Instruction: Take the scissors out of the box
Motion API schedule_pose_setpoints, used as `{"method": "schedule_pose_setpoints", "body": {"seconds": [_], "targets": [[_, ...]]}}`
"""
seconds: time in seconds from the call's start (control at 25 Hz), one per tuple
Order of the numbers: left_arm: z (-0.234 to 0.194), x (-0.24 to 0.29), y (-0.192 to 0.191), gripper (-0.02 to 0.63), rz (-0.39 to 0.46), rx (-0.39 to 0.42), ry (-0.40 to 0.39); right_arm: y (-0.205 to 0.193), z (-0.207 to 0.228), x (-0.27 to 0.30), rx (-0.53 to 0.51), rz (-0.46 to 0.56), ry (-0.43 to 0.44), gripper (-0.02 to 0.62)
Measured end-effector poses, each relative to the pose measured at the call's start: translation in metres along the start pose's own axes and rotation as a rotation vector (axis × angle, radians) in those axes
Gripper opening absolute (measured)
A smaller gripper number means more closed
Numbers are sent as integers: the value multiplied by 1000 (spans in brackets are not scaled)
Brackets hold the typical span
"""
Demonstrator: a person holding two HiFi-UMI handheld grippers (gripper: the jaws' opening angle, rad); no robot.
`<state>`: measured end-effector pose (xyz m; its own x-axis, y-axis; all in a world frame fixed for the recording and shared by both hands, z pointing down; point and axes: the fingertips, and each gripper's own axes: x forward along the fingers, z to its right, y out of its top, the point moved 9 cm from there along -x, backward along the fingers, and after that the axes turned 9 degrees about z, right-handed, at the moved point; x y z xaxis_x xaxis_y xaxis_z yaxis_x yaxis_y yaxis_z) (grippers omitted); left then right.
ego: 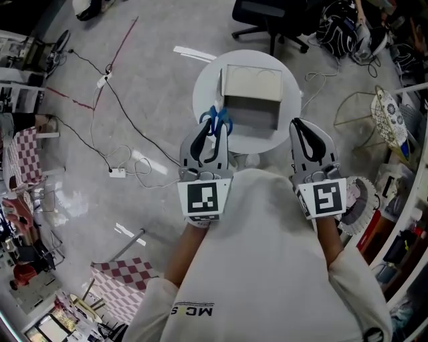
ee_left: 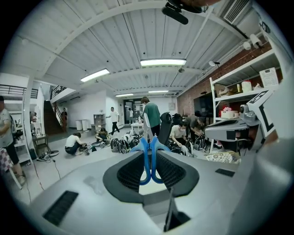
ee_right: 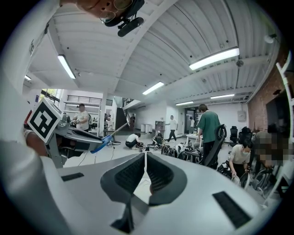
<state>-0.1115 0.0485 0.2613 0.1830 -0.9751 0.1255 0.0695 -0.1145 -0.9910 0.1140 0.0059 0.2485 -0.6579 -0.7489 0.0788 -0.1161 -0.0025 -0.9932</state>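
A round white bench [ego: 202, 93] carried an open box [ego: 251, 100]. At the box's near left, the left tool [ego: 211, 133] was clamped on the blue scissors [ego: 216, 120] by their handle loops. The right tool [ego: 309, 137] was closed and empty. The scissors might have swivelled or slipped from that narrow pinch and fallen.

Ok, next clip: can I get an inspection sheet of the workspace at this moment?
Surface: round white table, bare around the box.
Job's things: open box on the table; blue-handled scissors held outside it, near its front left corner.
Clutter: nothing seen on the table besides the box.
Grippers: left gripper shut on the scissors' handles; right gripper shut, empty, beside the table.
Cables: floor cable runs left of the table.
Surroundings: office chair, checked cloth, people in the hall.
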Motion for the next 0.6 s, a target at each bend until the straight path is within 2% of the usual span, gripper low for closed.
{"method": "schedule_pose_setpoints", "body": {"seconds": [0.36, 0.6], "targets": [[1, 4, 1, 86, 4, -30, -13, 1, 7, 4, -36, 19, 20, 74], [2, 7, -2, 84, -9, -33, -33, -4, 7, 3, -49, -6, 59, 74]]}}
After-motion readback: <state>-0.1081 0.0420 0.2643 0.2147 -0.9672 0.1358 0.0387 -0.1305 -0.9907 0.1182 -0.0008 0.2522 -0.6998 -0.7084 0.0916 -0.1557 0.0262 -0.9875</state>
